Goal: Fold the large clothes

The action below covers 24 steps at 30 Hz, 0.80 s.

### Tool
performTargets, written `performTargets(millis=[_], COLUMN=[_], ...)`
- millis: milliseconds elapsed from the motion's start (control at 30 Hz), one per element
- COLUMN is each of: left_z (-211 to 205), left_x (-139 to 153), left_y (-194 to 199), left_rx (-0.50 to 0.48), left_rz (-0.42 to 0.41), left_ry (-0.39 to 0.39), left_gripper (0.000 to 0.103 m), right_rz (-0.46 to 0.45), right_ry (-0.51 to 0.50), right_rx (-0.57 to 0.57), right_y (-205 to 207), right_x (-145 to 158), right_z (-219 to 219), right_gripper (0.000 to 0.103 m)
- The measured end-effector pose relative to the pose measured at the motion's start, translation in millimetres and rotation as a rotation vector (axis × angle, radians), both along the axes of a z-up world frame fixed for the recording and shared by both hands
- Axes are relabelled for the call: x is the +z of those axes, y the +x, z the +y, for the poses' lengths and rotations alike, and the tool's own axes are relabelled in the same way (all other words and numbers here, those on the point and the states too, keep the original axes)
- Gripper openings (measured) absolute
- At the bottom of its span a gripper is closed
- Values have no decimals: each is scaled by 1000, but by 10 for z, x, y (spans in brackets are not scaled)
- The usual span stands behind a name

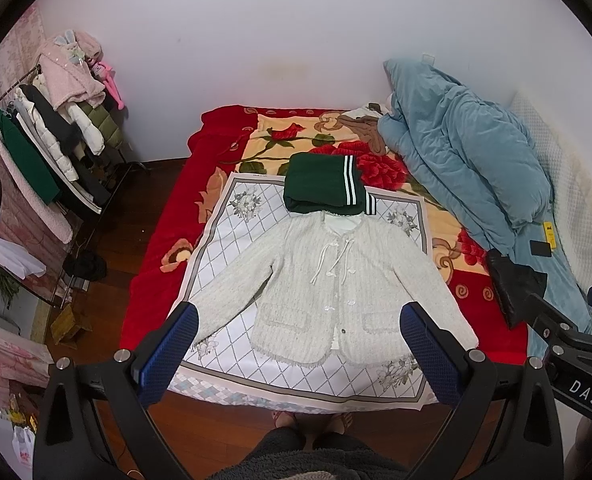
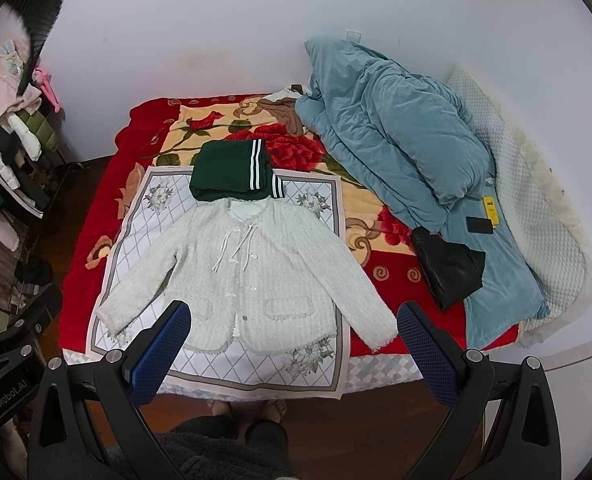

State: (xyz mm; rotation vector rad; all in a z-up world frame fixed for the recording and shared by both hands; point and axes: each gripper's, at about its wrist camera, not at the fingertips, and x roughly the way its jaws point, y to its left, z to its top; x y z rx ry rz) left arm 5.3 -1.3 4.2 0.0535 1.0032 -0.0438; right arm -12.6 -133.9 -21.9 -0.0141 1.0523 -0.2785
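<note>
white jacket laid flat on bed

white jacket lies spread on the patterned cloth. folded green garment touches its collar. blue duvet and black bag lie right. left hand-held gripper and right hand-held gripper: fingers apart, empty.

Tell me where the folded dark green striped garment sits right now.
The folded dark green striped garment lies mid-bed in both views, just beyond the collar of the spread white tweed jacket.

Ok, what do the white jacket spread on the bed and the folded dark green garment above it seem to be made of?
The white buttoned jacket looks like nubby woven tweed or bouclé: flecked matte surface, fringed hem and pocket edges. The folded dark green garment with white stripes looks like a smooth, matte knit, perhaps jersey or fleece; its exact fibre is unclear.
</note>
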Motion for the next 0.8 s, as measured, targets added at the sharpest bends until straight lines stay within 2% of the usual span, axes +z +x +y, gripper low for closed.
performTargets(millis=[467, 800], left_z=[17, -76], left_x=[-7, 90], left_y=[-18, 20], left_rx=[-2, -3], left_rz=[-2, 2], left_ry=[-2, -9], left_gripper=[103, 103], right_rz=[-3, -1], right_ry=[0, -3], right_rx=[1, -1], right_y=[-9, 15], right_x=[15, 36], right_z=[-7, 26], right_gripper=[103, 103])
